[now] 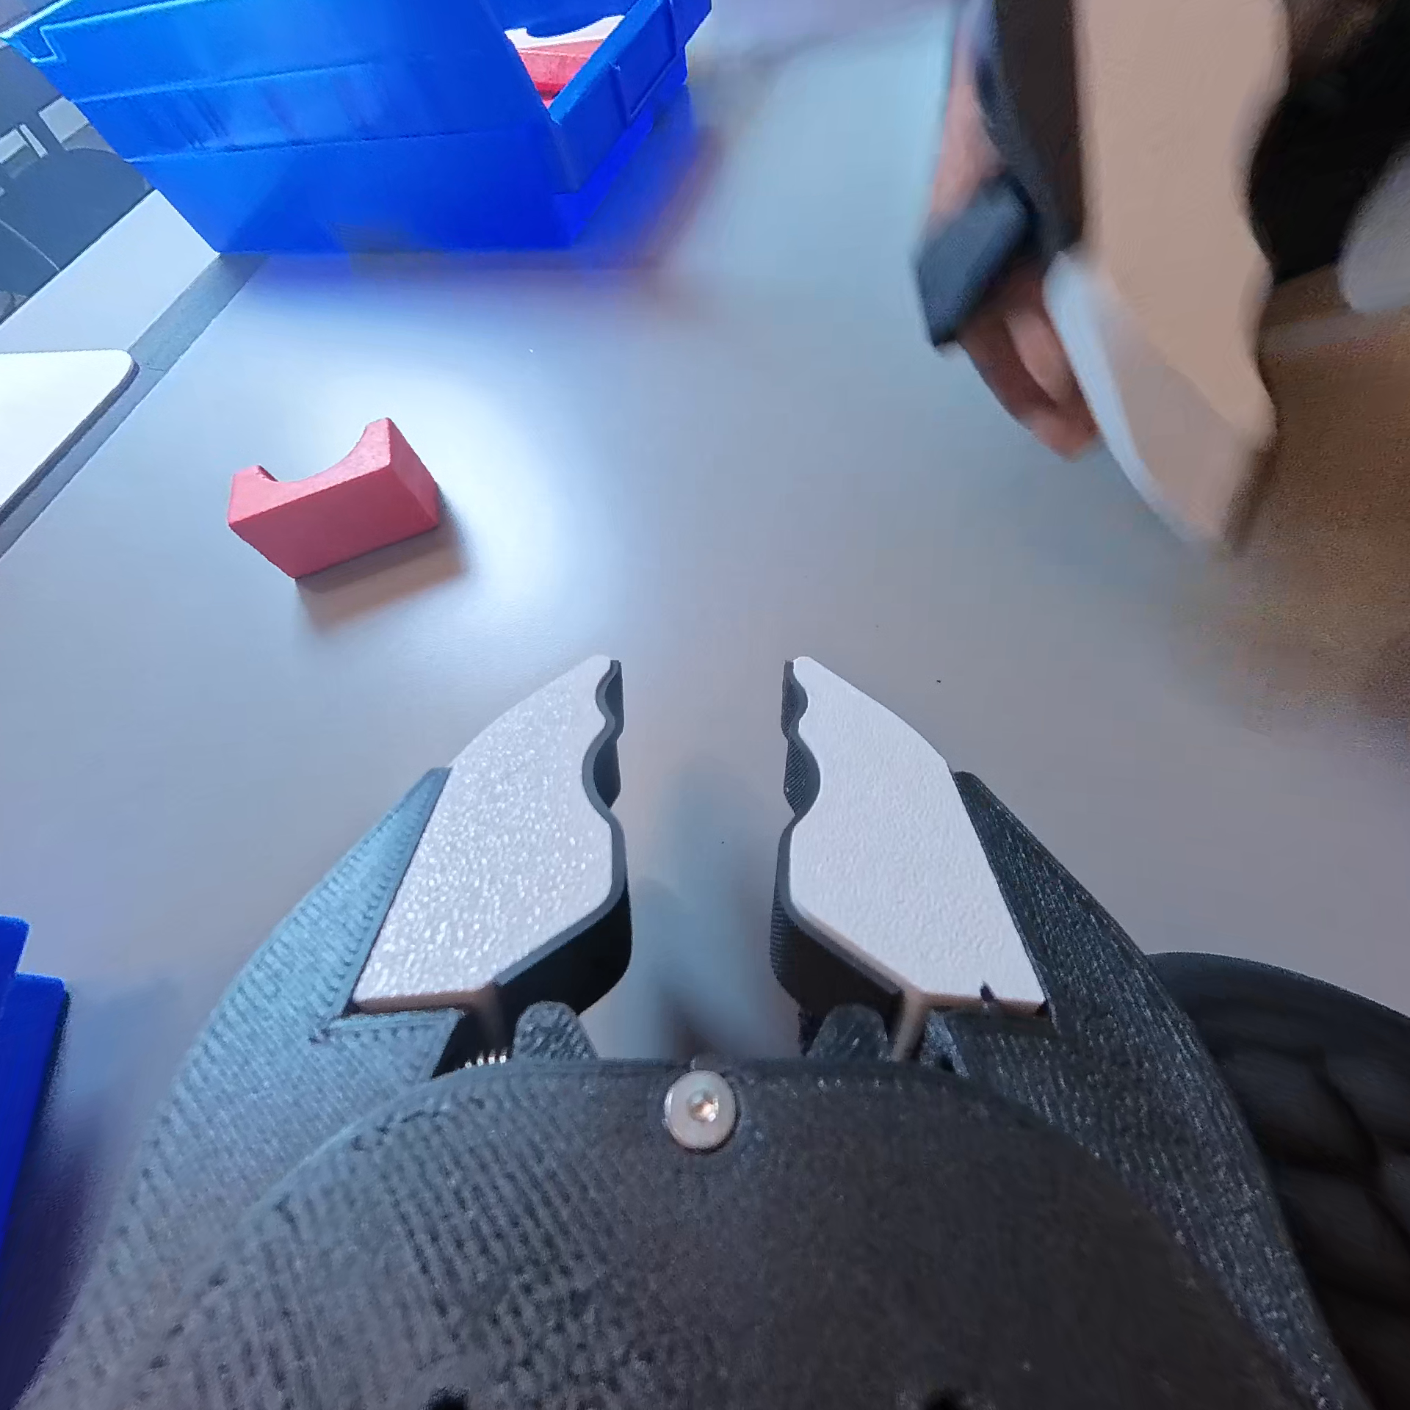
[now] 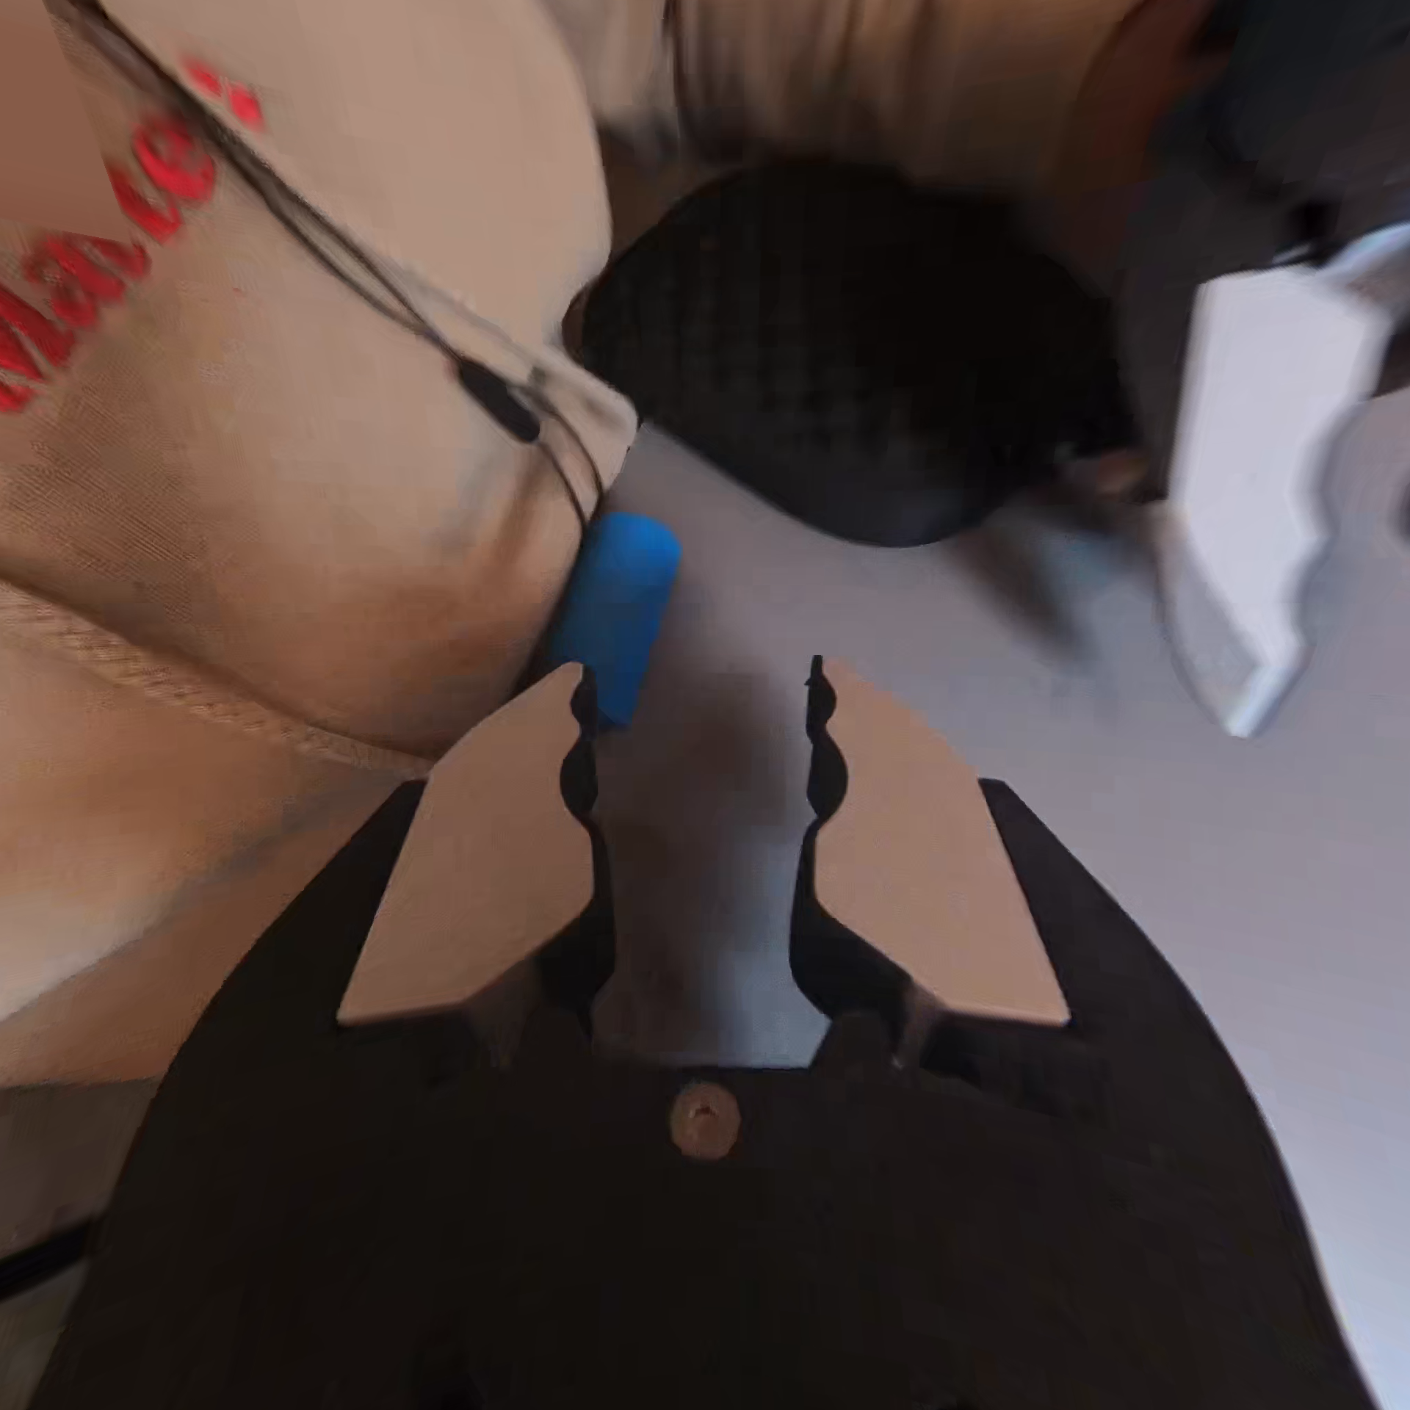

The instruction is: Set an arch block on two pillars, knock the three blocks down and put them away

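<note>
Left wrist view: left gripper [image 1: 702,679] jaws apart and empty above the tabletop [image 1: 687,458]; red arch [image 1: 332,500] lies centre-left, blue bin [image 1: 358,130] upper left. Right wrist view: right gripper [image 2: 698,679] jaws apart and empty; blue pillar [image 2: 622,610] lies just beyond the left fingertip, against beige cloth [image 2: 267,458].

The left wrist view sits low over the smooth grey tabletop [image 1: 687,488], looking forward along its own hand-held gripper [image 1: 702,671] towards the far edge. The right wrist view looks along its hand-held gripper [image 2: 698,671] back towards the near edge, close to a person's beige cloth garment [image 2: 267,496]. Both views share the grey tabletop.
</note>
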The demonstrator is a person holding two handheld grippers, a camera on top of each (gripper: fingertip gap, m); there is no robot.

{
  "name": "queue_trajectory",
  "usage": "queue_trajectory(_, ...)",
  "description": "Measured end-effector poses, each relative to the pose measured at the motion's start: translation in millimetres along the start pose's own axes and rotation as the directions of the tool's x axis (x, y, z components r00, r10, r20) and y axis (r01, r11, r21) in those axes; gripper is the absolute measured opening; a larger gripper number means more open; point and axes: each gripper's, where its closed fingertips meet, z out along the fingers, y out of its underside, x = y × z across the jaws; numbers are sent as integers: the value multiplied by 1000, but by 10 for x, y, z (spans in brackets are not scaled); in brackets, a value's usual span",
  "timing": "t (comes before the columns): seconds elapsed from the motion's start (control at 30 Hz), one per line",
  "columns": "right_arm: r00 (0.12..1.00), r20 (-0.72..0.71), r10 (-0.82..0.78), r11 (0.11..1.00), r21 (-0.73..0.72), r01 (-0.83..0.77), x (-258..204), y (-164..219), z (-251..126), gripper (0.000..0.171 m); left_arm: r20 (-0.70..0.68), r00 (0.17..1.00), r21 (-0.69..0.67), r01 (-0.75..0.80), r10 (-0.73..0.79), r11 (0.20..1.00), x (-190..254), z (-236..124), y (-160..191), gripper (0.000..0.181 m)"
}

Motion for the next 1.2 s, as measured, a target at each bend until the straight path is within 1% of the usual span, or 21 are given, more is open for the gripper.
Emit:
queue_trajectory(0.03,999,38,-13,997,-76,16,-91,97,149,52,0,1000,0,1,-1,1000,-3,-2,0,40)
queue_trajectory(0.1,992,128,12,995,-100,1,-276,100,322,51,1,1000,2,2,-2,1000,-5,-4,-1,40)
queue_trajectory(0.13,991,130,7,993,-119,9,-299,113,373,39,1,1000,2,1,-1,1000,-5,-4,-1,40)
queue_trajectory(0.17,995,100,-15,989,-148,30,-267,150,409,33,1,1000,2,0,0,1000,-3,-3,0,40)
queue_trajectory(0.3,999,29,-35,979,-199,40,-161,207,394,33,1,1000,-2,-6,6,1000,3,0,3,40)
queue_trajectory(0.43,987,-94,-129,966,-238,103,29,228,333,33,1,1000,-4,-7,7,1000,3,2,6,40)
queue_trajectory(0.5,975,-177,-136,974,-206,98,203,185,197,32,2,1000,-2,-9,9,1000,4,1,3,40)
queue_trajectory(0.57,955,-289,-75,996,-76,55,440,39,-81,32,2,1000,-1,-12,12,1000,7,-1,3,40)
queue_trajectory(0.6,929,-368,-40,999,4,44,593,-39,-285,32,2,1000,-4,-15,15,1000,8,1,7,40)
queue_trajectory(0.63,890,-456,0,996,80,41,755,-97,-529,32,2,1000,-7,-18,18,1000,10,2,11,40)
queue_trajectory(0.67,830,-555,50,987,154,43,929,-132,-817,32,2,1000,-9,-21,21,1000,13,4,14,40)
queue_trajectory(0.7,745,-658,111,973,223,52,1106,-136,-1151,32,3,1000,-10,-24,24,1000,16,5,16,40)
queue_trajectory(0.77,523,-817,241,939,332,86,1374,-26,-1883,32,3,1000,-13,-30,30,999,20,7,19,40)
queue_trajectory(0.83,300,-889,345,915,389,103,1490,229,-2535,32,3,999,-15,-32,32,999,22,8,21,40)
queue_trajectory(0.9,98,-901,423,899,431,82,1528,564,-3047,32,3,999,-16,-34,34,999,23,11,23,40)
queue_trajectory(0.97,-51,-885,462,886,463,-1,1570,957,-3355,32,3,999,-19,-36,36,999,25,13,26,40)
queue_trajectory(1.0,-113,-880,462,882,469,-50,1596,1153,-3450,32,3,999,-20,-37,37,999,25,14,28,40)
queue_trajectory(1.07,-210,-875,435,864,472,-174,1657,1537,-3538,32,5,999,-22,-42,42,999,28,16,30,39)
queue_trajectory(1.1,-257,-870,422,847,479,-230,1681,1708,-3564,35,7,999,-23,-46,46,999,30,16,31,39)
queue_trajectory(1.13,-292,-864,410,834,485,-262,1697,1823,-3586,42,10,999,-24,-51,51,998,30,18,31,39)
queue_trajectory(1.2,-323,-855,406,835,490,-250,1698,1856,-3640,45,15,998,-27,-59,60,998,32,20,36,39)
